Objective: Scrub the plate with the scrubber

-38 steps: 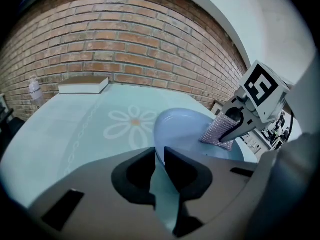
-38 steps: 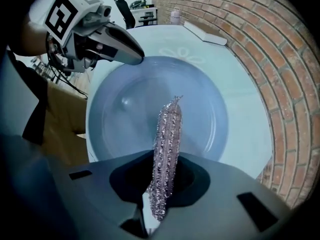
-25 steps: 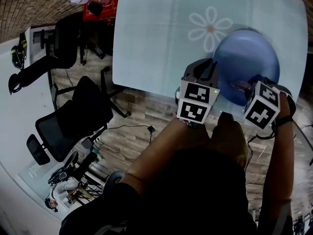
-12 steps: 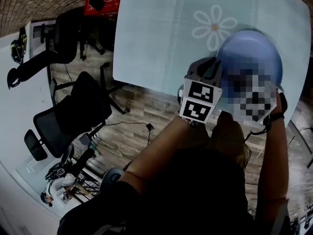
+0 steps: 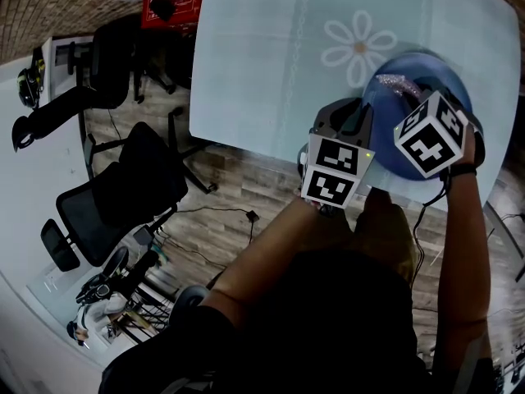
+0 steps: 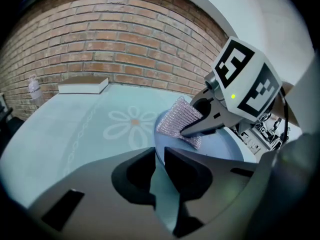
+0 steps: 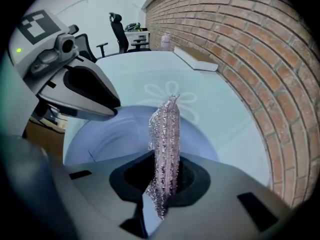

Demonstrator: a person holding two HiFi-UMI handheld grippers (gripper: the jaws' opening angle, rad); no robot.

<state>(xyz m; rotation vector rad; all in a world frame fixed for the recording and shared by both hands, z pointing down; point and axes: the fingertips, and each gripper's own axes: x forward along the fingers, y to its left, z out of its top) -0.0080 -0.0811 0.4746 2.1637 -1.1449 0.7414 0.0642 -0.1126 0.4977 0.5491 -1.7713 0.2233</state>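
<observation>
A blue plate [image 5: 385, 130] lies near the front edge of the pale green table [image 5: 254, 72]. My left gripper [image 5: 362, 120] is shut on the plate's near-left rim, and the rim [image 6: 161, 154] runs between its jaws. My right gripper [image 5: 412, 95] hangs over the plate, shut on a glittery pink scrubber [image 5: 395, 82]. In the right gripper view the scrubber [image 7: 166, 144] stands on edge between the jaws, above the plate's [image 7: 115, 134] inside. From the left gripper view the scrubber [image 6: 179, 121] touches the plate's [image 6: 220, 144] far-left part.
A daisy print [image 5: 357, 43] marks the table just beyond the plate. A white box [image 6: 82, 85] and a bottle [image 6: 34, 90] stand at the table's far side by the brick wall. Black office chairs [image 5: 123, 195] stand on the wooden floor to the left.
My right gripper has carried the scrubber from the plate's near side to its far-left part. The left gripper and the plate have stayed put.
</observation>
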